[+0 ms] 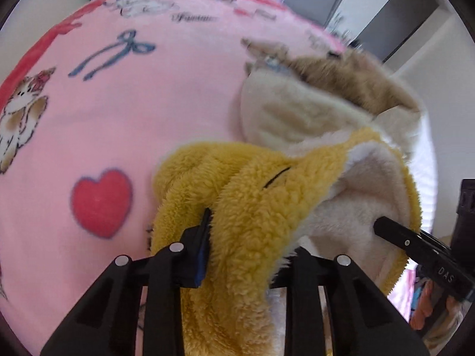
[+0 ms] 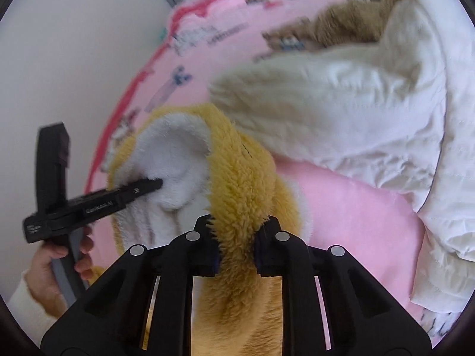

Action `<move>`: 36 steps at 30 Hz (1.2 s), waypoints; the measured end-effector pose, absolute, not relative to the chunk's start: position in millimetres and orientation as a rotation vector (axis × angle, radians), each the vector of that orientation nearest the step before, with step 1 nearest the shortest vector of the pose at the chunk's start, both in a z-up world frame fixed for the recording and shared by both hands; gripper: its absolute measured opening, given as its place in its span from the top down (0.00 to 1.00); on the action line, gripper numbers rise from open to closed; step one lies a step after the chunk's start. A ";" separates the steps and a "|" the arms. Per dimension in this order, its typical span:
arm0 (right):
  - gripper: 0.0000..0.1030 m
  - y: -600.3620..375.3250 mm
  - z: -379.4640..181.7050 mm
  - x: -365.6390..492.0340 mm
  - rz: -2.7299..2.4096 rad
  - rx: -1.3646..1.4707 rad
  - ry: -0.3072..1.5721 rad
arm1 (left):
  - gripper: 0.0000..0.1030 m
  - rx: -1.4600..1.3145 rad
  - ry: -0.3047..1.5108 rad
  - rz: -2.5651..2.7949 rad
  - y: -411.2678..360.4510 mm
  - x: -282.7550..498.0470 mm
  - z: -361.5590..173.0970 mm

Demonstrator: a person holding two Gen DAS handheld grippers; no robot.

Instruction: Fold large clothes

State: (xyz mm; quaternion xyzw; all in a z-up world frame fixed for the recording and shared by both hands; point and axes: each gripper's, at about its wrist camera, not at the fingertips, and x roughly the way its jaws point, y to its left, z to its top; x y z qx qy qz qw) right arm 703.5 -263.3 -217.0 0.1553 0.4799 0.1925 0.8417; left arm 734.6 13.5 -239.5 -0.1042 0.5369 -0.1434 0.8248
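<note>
Grippers left (image 1: 237, 237) and right (image 2: 237, 237) each clench a fold of the fluffy yellow-and-cream fleece garment (image 1: 252, 184) above the pink printed blanket (image 1: 118, 118).

Setting: bedroom in a home. Evidence: bed covered by a pink fleece blanket (image 1: 124, 112) with red border, printed with a red heart (image 1: 101, 203), blue bow (image 1: 118, 53), cartoon animals and script lettering; white quilted duvet (image 2: 400, 136) rumpled along one side; plain white wall (image 2: 74, 59) directly beside the bed; soft plush clothing heaped on the bedding.
</note>
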 end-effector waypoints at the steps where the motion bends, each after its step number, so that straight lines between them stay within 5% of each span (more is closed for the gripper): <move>1: 0.86 -257.3 -197.7 686.8 0.428 0.273 0.958 | 0.75 -0.236 1.094 -0.328 20.5 721.4 -227.0; 9: 0.86 -248.5 -141.1 506.1 0.548 0.136 0.709 | 0.75 -0.233 0.761 -0.447 89.1 536.2 -153.5; 15: 0.86 -236.8 -212.2 385.1 0.432 0.160 0.792 | 0.75 -0.240 0.794 -0.431 98.9 407.6 -224.3; 23: 0.86 -209.6 -291.9 325.2 0.293 -0.053 0.809 | 0.75 -0.085 0.758 -0.404 88.1 345.5 -290.3; 27: 0.71 -207.8 -276.6 326.6 0.305 -0.019 0.793 | 0.72 -0.093 0.754 -0.389 90.2 340.2 -272.9; 28: 0.67 -210.3 -262.3 326.3 0.307 0.015 0.787 | 0.68 -0.112 0.751 -0.385 91.8 338.5 -261.1; 30: 0.32 -212.7 -235.4 320.6 0.304 0.061 0.758 | 0.57 -0.103 0.731 -0.363 94.0 336.0 -231.2; 32: 0.25 -214.3 -202.1 313.7 0.265 0.047 0.693 | 0.12 -0.100 0.661 -0.291 100.1 328.2 -193.7; 36: 0.18 -225.5 -142.1 320.2 0.237 0.067 0.590 | 0.08 -0.152 0.651 -0.303 112.5 339.1 -142.0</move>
